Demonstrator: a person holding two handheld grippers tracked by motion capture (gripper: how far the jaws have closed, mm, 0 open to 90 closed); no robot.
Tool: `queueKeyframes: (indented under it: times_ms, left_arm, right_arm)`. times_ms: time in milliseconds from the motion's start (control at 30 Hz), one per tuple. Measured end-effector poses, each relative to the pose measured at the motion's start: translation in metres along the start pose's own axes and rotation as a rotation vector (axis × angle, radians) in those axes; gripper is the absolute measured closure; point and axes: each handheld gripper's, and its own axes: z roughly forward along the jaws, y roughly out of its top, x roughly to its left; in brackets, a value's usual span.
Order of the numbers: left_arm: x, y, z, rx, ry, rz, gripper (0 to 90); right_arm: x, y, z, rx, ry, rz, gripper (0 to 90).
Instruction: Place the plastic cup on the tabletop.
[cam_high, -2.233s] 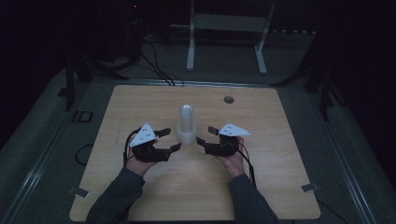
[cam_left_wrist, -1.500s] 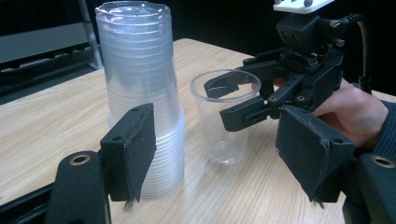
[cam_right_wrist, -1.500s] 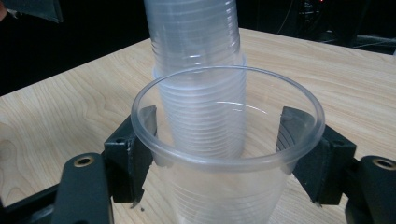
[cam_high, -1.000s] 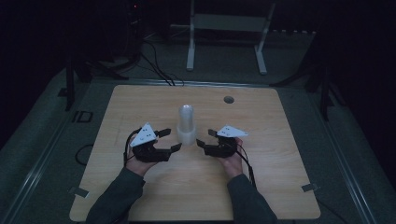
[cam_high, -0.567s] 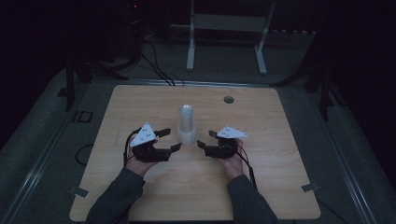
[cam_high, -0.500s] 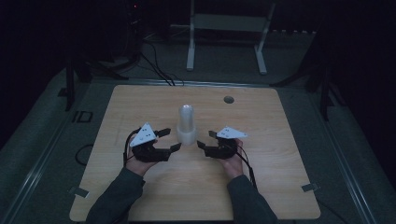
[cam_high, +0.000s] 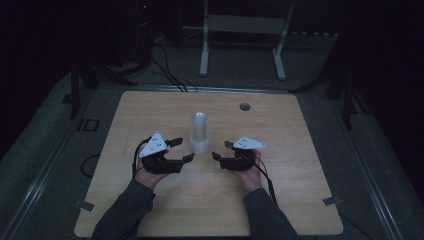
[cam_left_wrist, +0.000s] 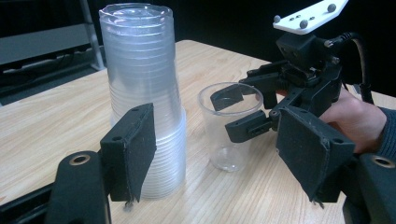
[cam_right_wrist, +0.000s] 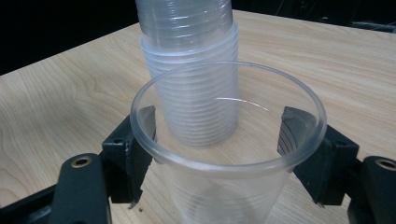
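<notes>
Clear plastic single cup (cam_right_wrist: 229, 154) stands upright on the wooden counter (cam_high: 300, 190) between the spread fingers of the right gripper (cam_left_wrist: 243, 112), just beside the tall cup stack (cam_left_wrist: 142, 98), while the left gripper (cam_left_wrist: 224, 163) fingers gape wide near that stack

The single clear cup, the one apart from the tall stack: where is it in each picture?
High view: too dim and small to make out.
Left gripper view: single cup stands at centre, right of the stack of cups.
Right gripper view: single cup fills the foreground between the jaws.
Shared landmark: the stack.
</notes>
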Motion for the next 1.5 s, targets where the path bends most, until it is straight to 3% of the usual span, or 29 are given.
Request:
queueKeyframes:
  times_ms: [200, 833, 1500]
  left_arm:
    - [0.0, 0.0, 0.0, 0.001, -0.001, -0.001, 28.8]
    - [0.0, 0.0, 0.0, 0.003, -0.001, -0.003, 28.8]
    - [0.001, -0.001, 0.0, 0.004, 0.003, -0.004, 28.8]
  right_arm:
    - [0.0, -0.001, -0.002, 0.006, -0.003, -0.003, 27.1]
    - [0.003, -0.005, -0.003, 0.058, 0.005, -0.002, 13.9]
    - [0.006, -0.014, -0.021, 0.057, 0.001, 0.006, 13.1]
